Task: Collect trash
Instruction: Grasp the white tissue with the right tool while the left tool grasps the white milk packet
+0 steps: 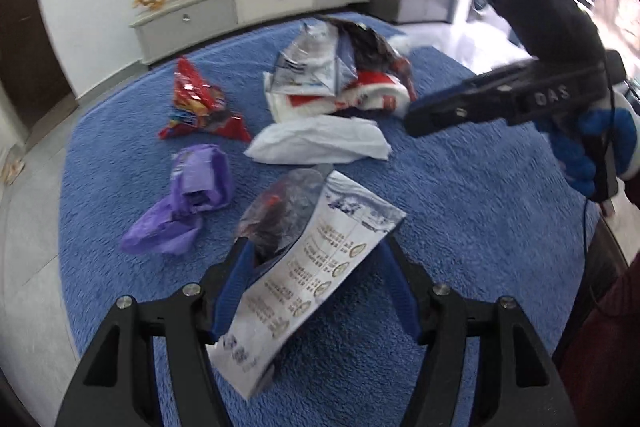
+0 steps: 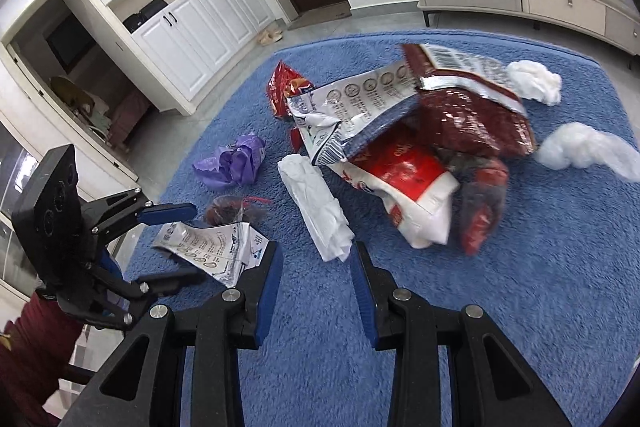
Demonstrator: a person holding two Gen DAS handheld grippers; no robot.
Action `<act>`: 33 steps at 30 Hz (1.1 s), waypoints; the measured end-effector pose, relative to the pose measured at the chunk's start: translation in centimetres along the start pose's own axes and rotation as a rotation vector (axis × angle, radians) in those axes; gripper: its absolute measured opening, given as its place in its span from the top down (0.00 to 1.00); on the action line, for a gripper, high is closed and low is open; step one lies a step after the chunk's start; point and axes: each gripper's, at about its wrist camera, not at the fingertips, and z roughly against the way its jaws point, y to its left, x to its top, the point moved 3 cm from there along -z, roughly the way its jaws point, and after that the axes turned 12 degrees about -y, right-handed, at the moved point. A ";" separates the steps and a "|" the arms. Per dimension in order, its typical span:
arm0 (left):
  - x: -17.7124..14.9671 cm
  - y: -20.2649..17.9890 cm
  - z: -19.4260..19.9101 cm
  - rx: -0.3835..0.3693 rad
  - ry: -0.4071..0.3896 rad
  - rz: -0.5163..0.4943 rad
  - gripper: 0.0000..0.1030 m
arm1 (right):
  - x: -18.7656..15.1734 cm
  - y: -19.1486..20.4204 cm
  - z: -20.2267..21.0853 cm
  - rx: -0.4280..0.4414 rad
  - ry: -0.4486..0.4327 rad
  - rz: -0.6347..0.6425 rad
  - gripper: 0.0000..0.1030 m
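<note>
Blue carpet [image 1: 460,195] is strewn with wrappers. Largest, a heaped bag pile [image 2: 420,131]; smaller, a white printed wrapper [image 1: 320,259] is flanked by the part-open left gripper [image 1: 316,287]. Nothing is held by the narrower right gripper [image 2: 316,275].

Wrappers [image 1: 320,259] lie on rug [image 1: 460,227], cabinet [image 1: 248,7] behind.
</note>
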 end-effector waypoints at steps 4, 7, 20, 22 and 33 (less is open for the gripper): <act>-0.5 -0.3 -1.1 -0.056 0.044 -0.019 0.39 | 0.2 -0.1 -1.4 -0.008 0.011 -0.002 0.68; -1.1 -0.9 -1.1 -0.098 0.053 -0.017 0.40 | 0.3 -0.2 -2.2 -0.010 0.018 -0.002 0.68; -1.6 -2.1 -0.6 -0.111 0.014 0.066 0.64 | 0.4 -0.7 -4.8 0.009 0.016 -0.012 0.68; -1.6 -1.9 -0.1 -0.107 -0.001 0.098 0.64 | 0.4 -0.6 -5.2 0.007 0.021 0.000 0.77; 1.4 0.3 5.3 -0.139 -0.169 0.327 0.64 | -1.5 0.3 -1.0 0.009 -0.024 0.023 0.93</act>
